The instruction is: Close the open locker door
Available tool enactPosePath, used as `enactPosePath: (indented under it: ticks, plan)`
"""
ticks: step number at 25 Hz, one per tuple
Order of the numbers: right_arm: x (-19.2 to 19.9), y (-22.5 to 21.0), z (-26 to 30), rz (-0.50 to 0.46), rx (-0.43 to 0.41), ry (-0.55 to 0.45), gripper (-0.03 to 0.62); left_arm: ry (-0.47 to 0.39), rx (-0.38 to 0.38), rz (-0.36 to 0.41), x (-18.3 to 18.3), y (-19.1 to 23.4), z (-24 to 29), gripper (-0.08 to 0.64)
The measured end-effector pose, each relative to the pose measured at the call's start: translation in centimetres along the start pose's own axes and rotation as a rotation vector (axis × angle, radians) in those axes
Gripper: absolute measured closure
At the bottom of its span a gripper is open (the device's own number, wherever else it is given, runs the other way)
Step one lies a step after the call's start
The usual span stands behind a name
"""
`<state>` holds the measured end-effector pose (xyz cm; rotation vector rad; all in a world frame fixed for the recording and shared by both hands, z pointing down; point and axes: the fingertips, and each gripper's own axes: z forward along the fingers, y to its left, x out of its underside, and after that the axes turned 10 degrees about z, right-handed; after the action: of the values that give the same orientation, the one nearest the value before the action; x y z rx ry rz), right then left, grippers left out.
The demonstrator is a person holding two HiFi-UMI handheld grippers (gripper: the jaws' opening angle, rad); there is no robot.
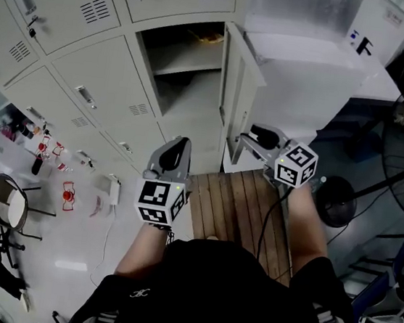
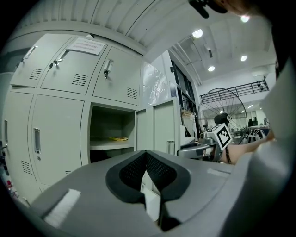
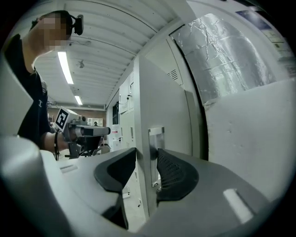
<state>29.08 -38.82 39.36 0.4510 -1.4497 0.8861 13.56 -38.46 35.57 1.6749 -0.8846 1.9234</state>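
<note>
Beside its compartment (image 1: 188,64), the pale grey locker door (image 1: 233,95) stands open.

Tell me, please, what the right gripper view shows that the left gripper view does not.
Only the right gripper view: the edge of the locker door held between the jaws of the right gripper, and a foil-covered panel. Only the left gripper view: the open compartment, something yellow inside it, and a fan. Both: the door, closed lockers, and the opposite gripper, such as the left gripper.
</note>
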Motion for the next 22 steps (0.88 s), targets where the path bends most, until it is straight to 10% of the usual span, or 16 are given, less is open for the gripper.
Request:
enactPosePath:
  ticks: [22]
  plan:
    - [-0.3, 5.9, 12.8, -0.058, -0.144, 0.027, 0.474, 0.049, -0.244, -0.041, 2.4, 8.8, -5.9, 0.560]
